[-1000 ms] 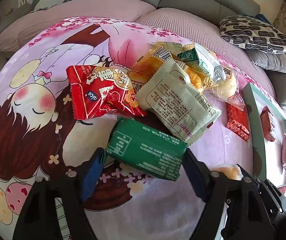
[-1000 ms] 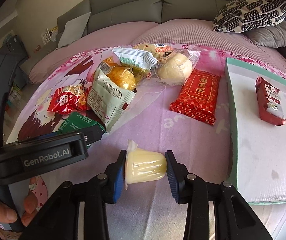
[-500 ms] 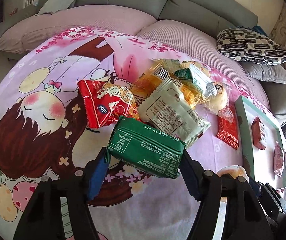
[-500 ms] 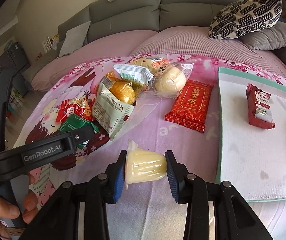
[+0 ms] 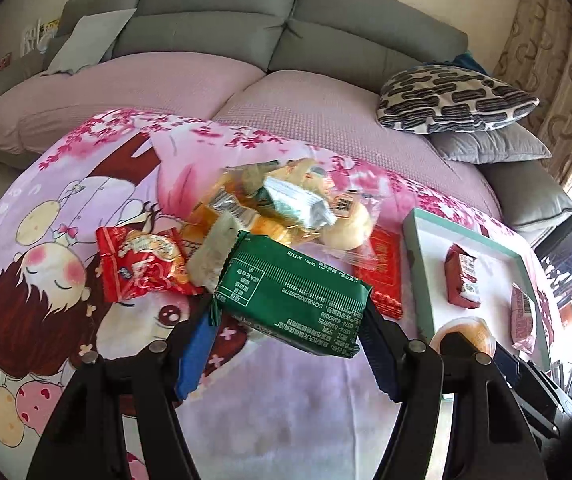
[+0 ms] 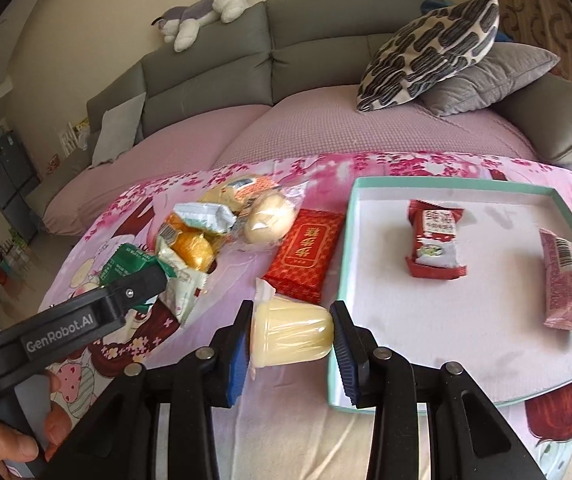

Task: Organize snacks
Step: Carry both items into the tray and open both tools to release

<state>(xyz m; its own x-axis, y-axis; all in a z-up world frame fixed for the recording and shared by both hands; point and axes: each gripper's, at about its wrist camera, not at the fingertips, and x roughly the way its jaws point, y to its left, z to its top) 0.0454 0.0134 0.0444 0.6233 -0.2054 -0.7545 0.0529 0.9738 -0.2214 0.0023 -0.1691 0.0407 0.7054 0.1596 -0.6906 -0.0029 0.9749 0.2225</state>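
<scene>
Right wrist view: the right gripper (image 6: 291, 334) is clamped on a yellow jelly cup (image 6: 291, 334) held sideways, just beside the near left corner of the teal-rimmed tray (image 6: 343, 256), probably for placement inside. Left wrist view: the left gripper (image 5: 289, 326) is clamped across the ends of a green snack packet (image 5: 291, 294), carried flat above the printed cloth (image 5: 246, 408). Beyond it, unsorted snacks form a pile (image 5: 282, 204), with a red flat packet (image 6: 305, 246) between pile and tray. Two wrapped snacks already lie in the tray: a red-and-white one (image 6: 435, 242) and a pink one (image 6: 565, 276).
</scene>
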